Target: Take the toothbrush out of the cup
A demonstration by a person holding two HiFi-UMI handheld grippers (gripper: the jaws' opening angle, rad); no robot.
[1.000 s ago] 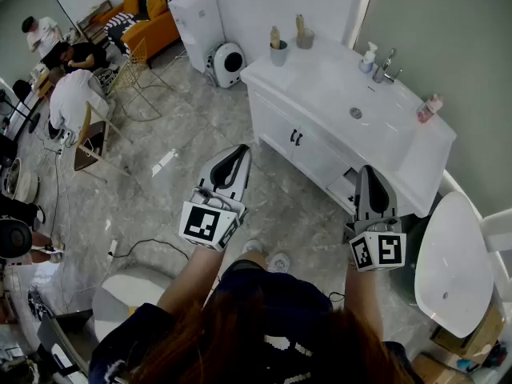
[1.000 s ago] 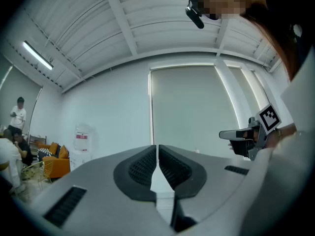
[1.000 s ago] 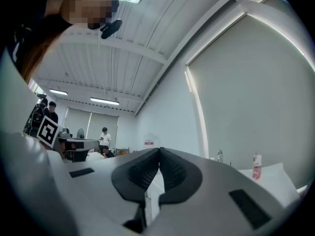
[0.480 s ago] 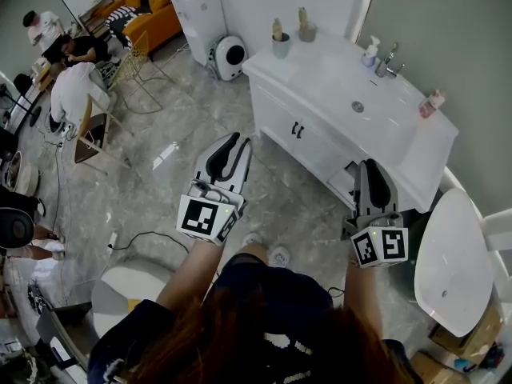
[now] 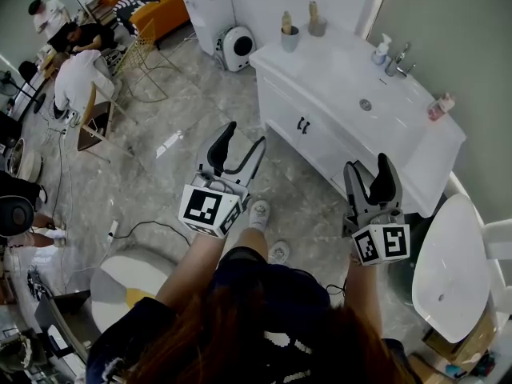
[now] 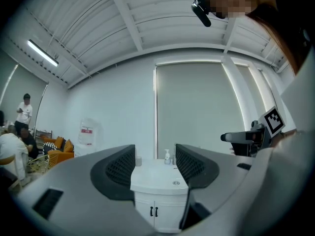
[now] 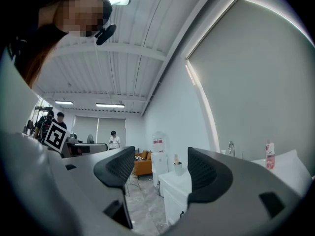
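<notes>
step: approach | left gripper (image 5: pixel 244 138), right gripper (image 5: pixel 368 166): jaws opening, nothing between | cup (image 5: pixel 289 40) with toothbrush (image 5: pixel 286 20): well ahead of both | next: likely close in, pinch toothbrush

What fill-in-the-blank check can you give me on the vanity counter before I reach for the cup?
The white counter carries ____ cups: the near cup and the far cup, each with something upright inside.
The soap pump stands right beside the ____.
The pink bottle stands across the ____ from the cups.
Missing words: two; tap; basin
</notes>
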